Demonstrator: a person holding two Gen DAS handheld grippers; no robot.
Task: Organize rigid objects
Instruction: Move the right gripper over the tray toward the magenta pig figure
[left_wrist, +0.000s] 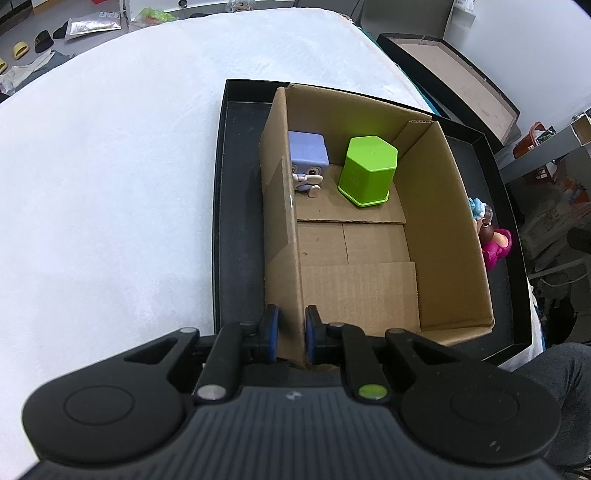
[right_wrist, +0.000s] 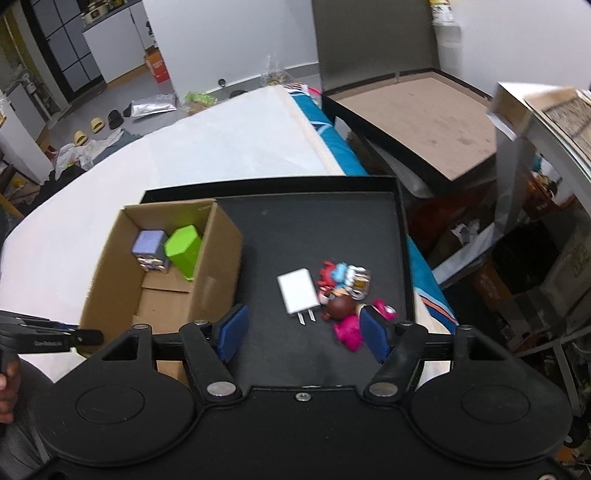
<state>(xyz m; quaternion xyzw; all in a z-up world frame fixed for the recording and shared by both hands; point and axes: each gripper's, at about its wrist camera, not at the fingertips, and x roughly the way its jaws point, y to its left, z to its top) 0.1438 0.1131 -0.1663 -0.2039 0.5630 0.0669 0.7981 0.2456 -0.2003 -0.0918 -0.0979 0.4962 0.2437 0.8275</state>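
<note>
A cardboard box (left_wrist: 443, 229) stands in a black tray (left_wrist: 236, 206). Inside it at the far end are a purple cube toy (left_wrist: 307, 158) and a green hexagonal cup (left_wrist: 368, 170) turned upside down. My left gripper (left_wrist: 291, 332) is shut on the box's near left wall. In the right wrist view the box (right_wrist: 218, 266) is at left on the tray (right_wrist: 314, 221). A white charger (right_wrist: 298, 291), a pink doll (right_wrist: 343, 314) and a small colourful toy (right_wrist: 345, 278) lie on the tray. My right gripper (right_wrist: 301, 334) is open and empty above them.
The tray rests on a white-covered table (left_wrist: 110, 166). A second open black box (right_wrist: 424, 122) stands to the right beyond the table edge. Shelves and clutter (right_wrist: 535, 221) are at the far right. Items lie on the floor behind.
</note>
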